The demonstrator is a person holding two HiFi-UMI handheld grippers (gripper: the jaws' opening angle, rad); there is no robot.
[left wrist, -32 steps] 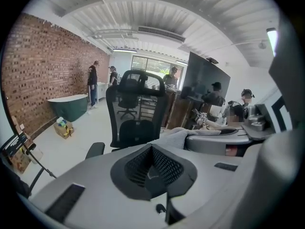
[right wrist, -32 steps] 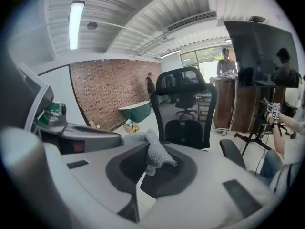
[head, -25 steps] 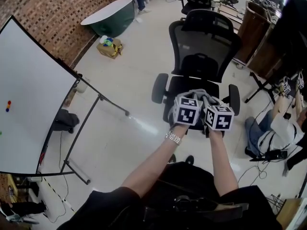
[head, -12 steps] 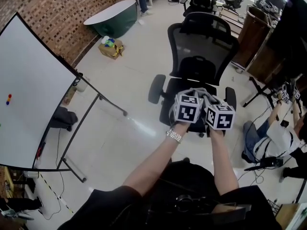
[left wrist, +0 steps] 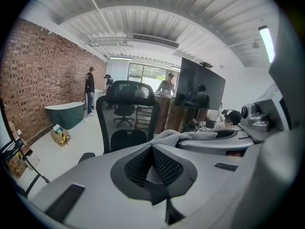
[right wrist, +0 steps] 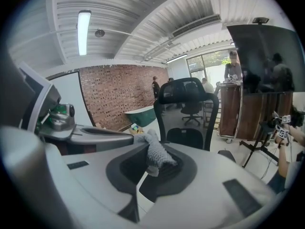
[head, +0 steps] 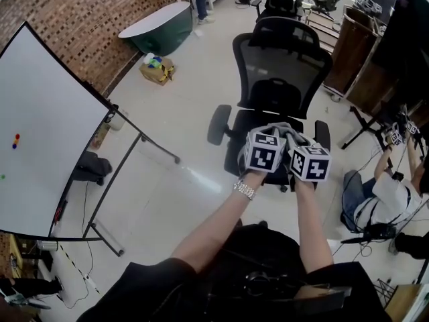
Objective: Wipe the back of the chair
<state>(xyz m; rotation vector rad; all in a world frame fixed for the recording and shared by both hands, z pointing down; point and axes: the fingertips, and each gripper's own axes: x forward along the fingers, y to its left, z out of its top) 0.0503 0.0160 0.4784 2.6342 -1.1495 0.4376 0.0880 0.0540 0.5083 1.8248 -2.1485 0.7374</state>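
head view: left hand-held gripper (head: 266, 137) and right hand-held gripper (head: 300, 143) clench one grey cloth (head: 284, 131) near the chair (head: 284, 66) on pale floor (head: 191, 102).

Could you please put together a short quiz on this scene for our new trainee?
1. Facing the chair, what do the left gripper and right gripper hold in their jaws?
A. a sponge
B. a grey cloth
C. a spray bottle
2. True or false: the cloth is touching the chair's back.
3. Fill in: in the head view, the whiteboard stands on the person's ____ side.

Key: 1 B. 2 false, the cloth is held short of the back. 3 left.
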